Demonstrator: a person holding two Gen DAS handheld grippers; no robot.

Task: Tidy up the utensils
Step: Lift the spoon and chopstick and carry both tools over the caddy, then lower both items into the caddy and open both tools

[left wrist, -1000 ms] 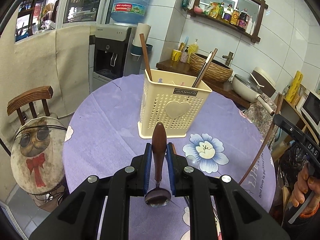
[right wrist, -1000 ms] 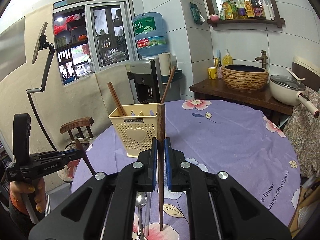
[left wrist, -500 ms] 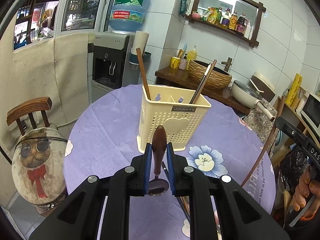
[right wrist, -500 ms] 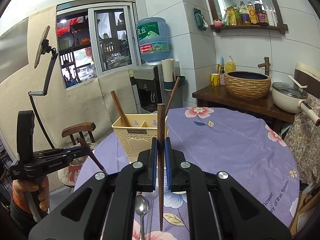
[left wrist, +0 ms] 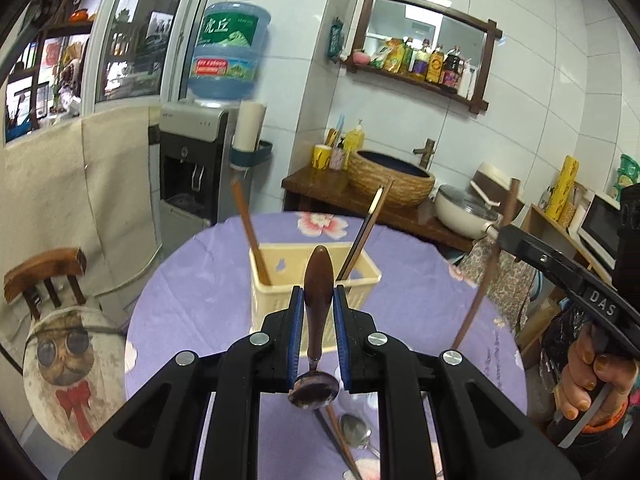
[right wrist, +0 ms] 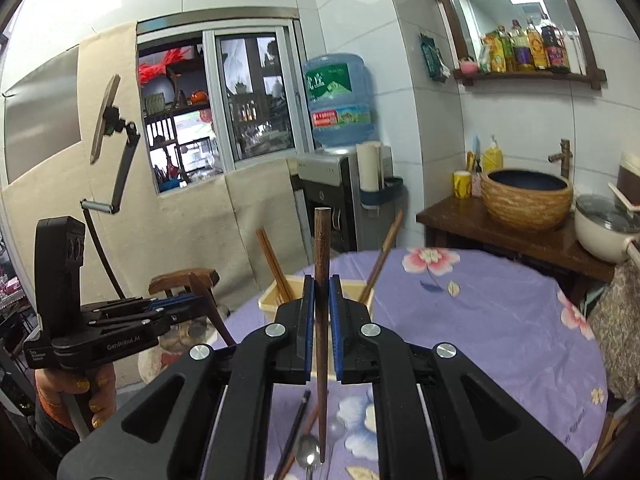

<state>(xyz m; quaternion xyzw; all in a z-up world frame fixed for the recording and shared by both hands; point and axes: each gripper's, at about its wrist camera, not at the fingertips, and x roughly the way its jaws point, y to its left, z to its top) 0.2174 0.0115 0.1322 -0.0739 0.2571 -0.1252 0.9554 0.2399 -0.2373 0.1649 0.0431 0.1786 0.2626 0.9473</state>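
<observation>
Here the left gripper (left wrist: 318, 300) pinches a wooden-handled spoon (left wrist: 317, 320) at mid-frame, handle up and bowl hanging below the pads. The right gripper (right wrist: 321, 300) is clamped on a dark chopstick (right wrist: 321, 320) held upright (tip pointing down). Behind both, centre of frame, the cream utensil holder (left wrist: 360, 280) stands on the purple tablecloth (left wrist: 192, 288) with chopsticks leaning inside. A loose spoon (right wrist: 308, 458) lies at the bottom edge.

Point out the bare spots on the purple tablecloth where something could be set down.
Free: the tablecloth right of the utensil holder, toward the wooden counter, and the strip left of the holder. Crowded: just below both grippers, where loose chopsticks and a spoon lie.
</observation>
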